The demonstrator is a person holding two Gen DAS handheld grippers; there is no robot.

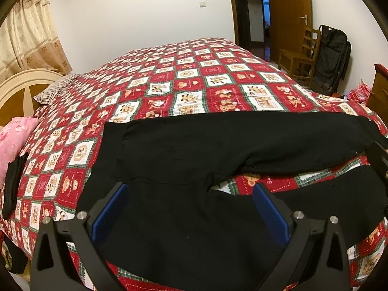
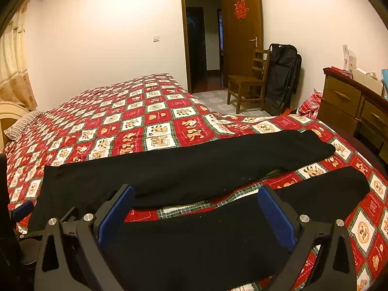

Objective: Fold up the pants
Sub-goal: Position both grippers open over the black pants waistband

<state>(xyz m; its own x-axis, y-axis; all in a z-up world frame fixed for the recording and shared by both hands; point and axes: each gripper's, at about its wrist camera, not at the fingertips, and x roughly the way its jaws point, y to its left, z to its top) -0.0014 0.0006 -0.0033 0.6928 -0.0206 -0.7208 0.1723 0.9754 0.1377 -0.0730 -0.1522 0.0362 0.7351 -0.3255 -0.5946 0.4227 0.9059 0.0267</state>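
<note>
Black knit pants lay flat by the red patchwork bedspread's near edge; our left gripper and right gripper gaped empty, needing matched hem-and-waist pinches

bare quilt beyond pants, pillow far left

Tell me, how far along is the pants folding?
Barely started. The black pants lie spread flat on the quilt, legs apart, no fold visible. Both the left gripper and right gripper hover open above the near side, holding nothing. Every fold remains.
</note>
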